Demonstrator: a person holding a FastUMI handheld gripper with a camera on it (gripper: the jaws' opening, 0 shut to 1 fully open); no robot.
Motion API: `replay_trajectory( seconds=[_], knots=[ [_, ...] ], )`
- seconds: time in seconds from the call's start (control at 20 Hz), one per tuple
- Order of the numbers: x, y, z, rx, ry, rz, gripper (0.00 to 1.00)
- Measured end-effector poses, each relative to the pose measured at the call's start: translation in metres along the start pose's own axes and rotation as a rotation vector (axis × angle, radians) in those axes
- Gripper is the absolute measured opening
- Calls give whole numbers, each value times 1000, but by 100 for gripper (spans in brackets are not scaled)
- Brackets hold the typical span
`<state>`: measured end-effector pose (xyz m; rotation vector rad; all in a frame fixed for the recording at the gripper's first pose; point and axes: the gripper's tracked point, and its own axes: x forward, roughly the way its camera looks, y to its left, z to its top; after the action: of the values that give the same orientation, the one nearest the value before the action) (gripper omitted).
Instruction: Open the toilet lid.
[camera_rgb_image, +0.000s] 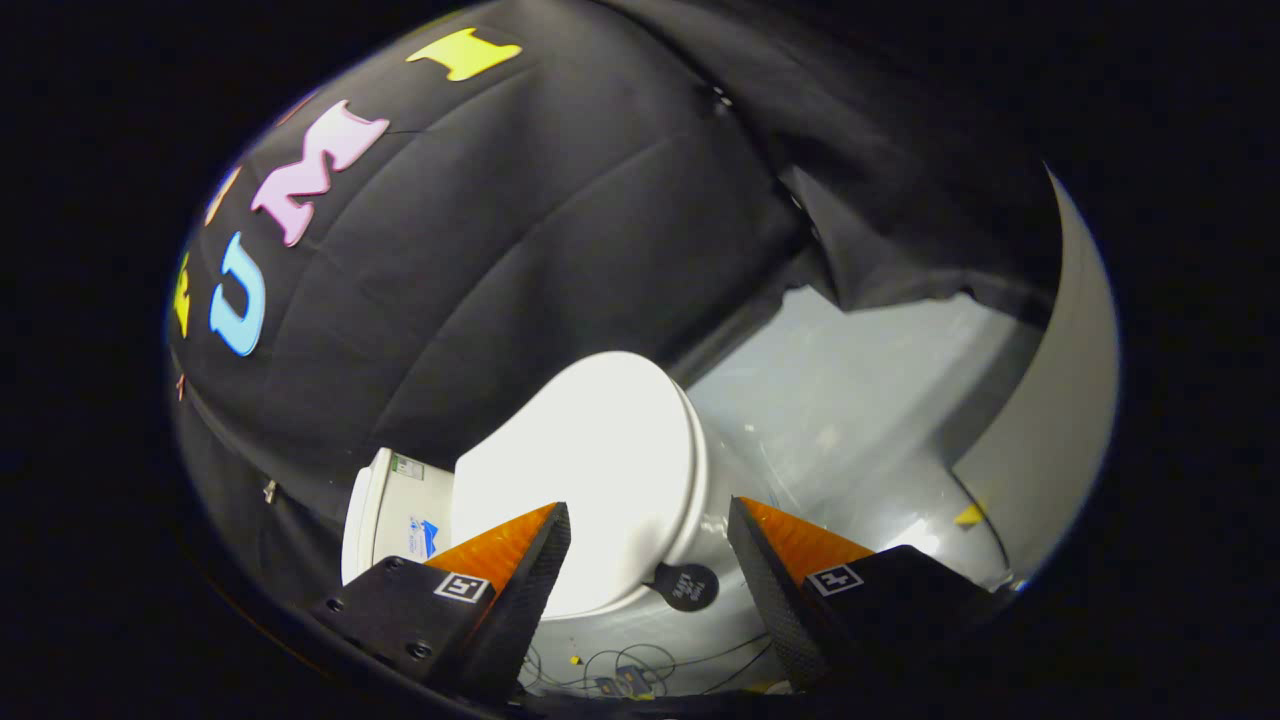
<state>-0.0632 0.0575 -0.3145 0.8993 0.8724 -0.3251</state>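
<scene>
Beyond your spread, empty gripper (650, 520), the toilet lid (585, 470) lies closed; aim both fingers at its front rim before pinching.

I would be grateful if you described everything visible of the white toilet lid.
The glossy white oval toilet lid looks like smooth plastic and lies closed, flat on the bowl, its hinge end toward the white tank. It sits just ahead of the open gripper, whose orange-and-black fingers do not visibly touch it. A small round black tag hangs below its front rim.
</scene>
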Motion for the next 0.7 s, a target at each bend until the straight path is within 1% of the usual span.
replay_trajectory(
  seconds=[0.15, 0.2, 0.25, 0.35, 0.45, 0.5, 0.55, 0.6, 0.7],
  knots=[
    [14, -17, -40, 161, 128, -23, 99],
    [17, -14, -52, 210, 167, -8, 99],
    [23, -9, -60, 231, 200, 2, 99],
    [36, -7, -60, 216, 175, -2, 99],
    [37, 0, -66, 193, 193, 8, 94],
    [37, -2, -68, 176, 203, 8, 93],
    [36, -5, -69, 177, 209, 10, 89],
    [36, -10, -66, 201, 204, 1, 81],
    [38, -28, -65, 285, 195, -43, 54]
  ],
)
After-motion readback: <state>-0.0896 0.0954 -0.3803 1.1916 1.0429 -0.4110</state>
